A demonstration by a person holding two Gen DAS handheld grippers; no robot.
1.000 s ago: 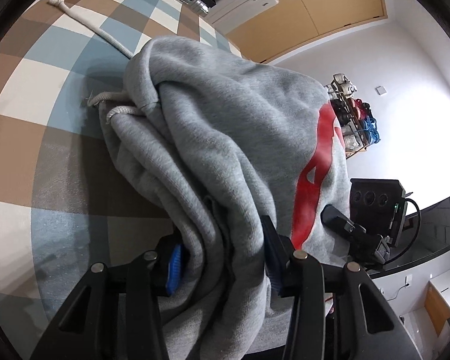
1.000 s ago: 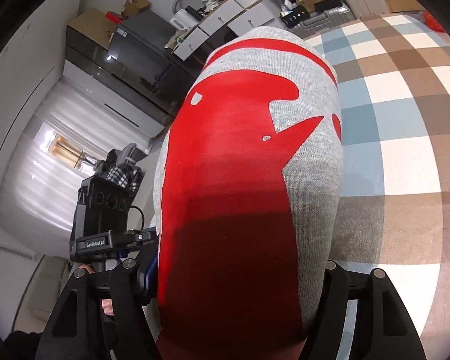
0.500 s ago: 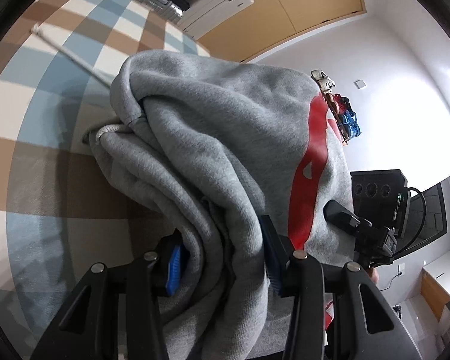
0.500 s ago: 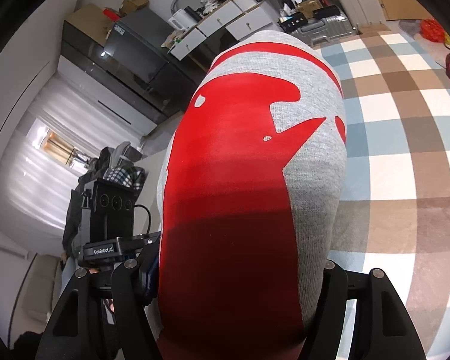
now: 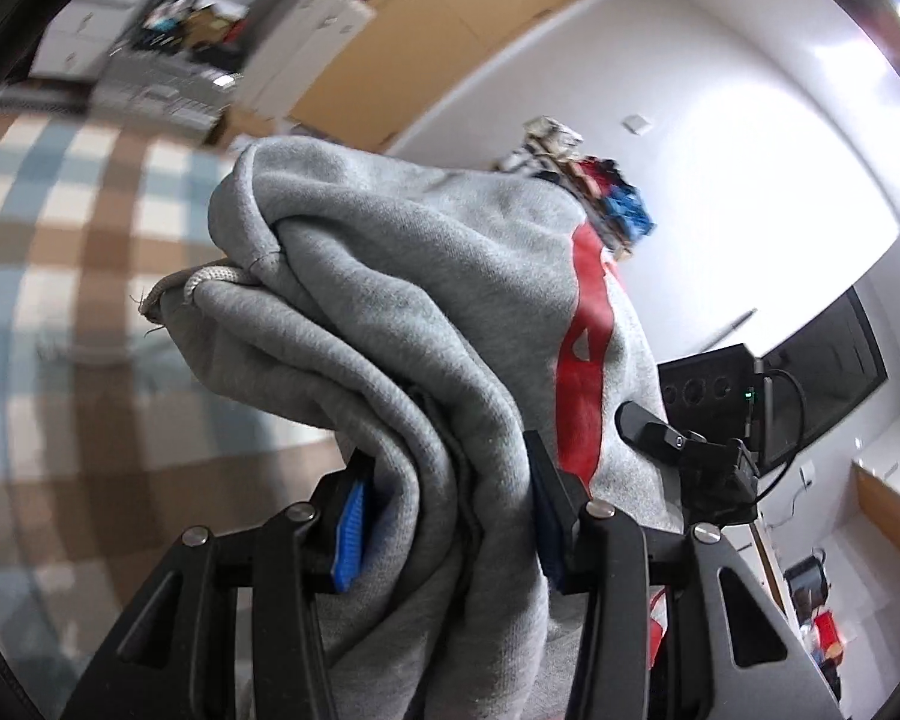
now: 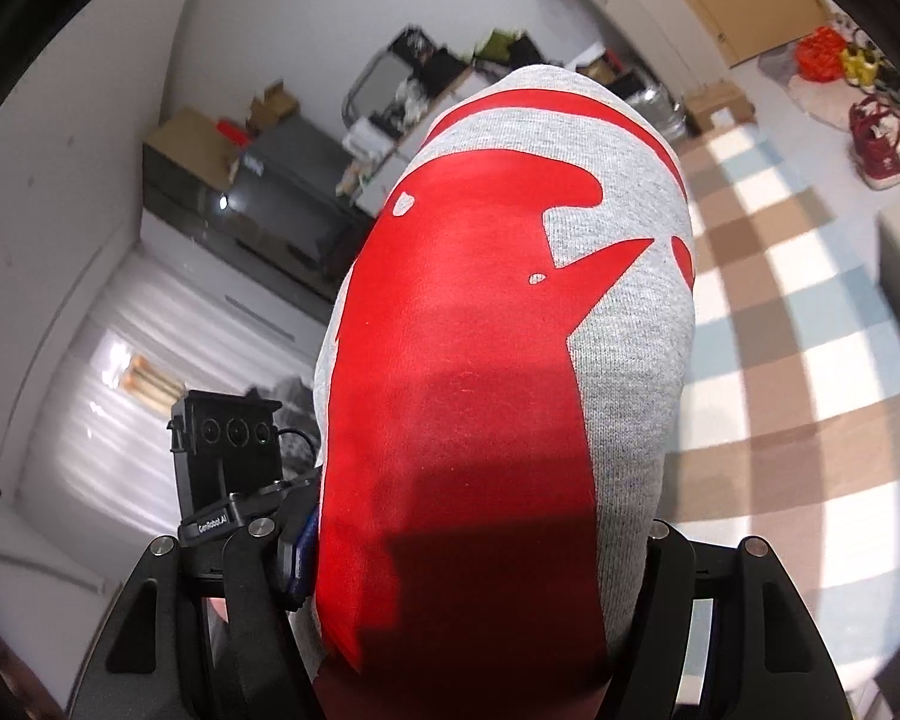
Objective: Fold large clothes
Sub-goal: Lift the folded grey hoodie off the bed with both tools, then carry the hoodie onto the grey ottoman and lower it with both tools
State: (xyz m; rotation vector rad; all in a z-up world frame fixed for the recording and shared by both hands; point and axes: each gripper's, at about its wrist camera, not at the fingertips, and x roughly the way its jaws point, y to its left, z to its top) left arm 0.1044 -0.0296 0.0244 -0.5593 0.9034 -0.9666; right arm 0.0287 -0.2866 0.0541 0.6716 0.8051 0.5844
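Observation:
A folded grey hoodie (image 5: 426, 312) with a large red print hangs in the air between both grippers. My left gripper (image 5: 444, 516) is shut on a thick bundle of its grey folds, and a white drawstring (image 5: 210, 279) pokes out at the left. In the right wrist view the hoodie (image 6: 510, 360) fills the middle with its red print facing the camera. My right gripper (image 6: 474, 552) is shut on this wide fold. Each view shows the other gripper's black camera block (image 5: 714, 414) (image 6: 228, 450) beside the cloth.
Below lies a checked brown, blue and white carpet (image 5: 60, 276) (image 6: 810, 312). Cabinets and cluttered drawers (image 5: 306, 24) stand at the back. A dark screen (image 5: 834, 378) hangs on the white wall. Shoes and bags (image 6: 876, 126) lie at the carpet's far edge.
Both grippers have lifted the hoodie well off the carpet. The floor has dropped away and more wall and furniture show. The drawstring that trailed on the carpet is out of sight. Both grips are unchanged.

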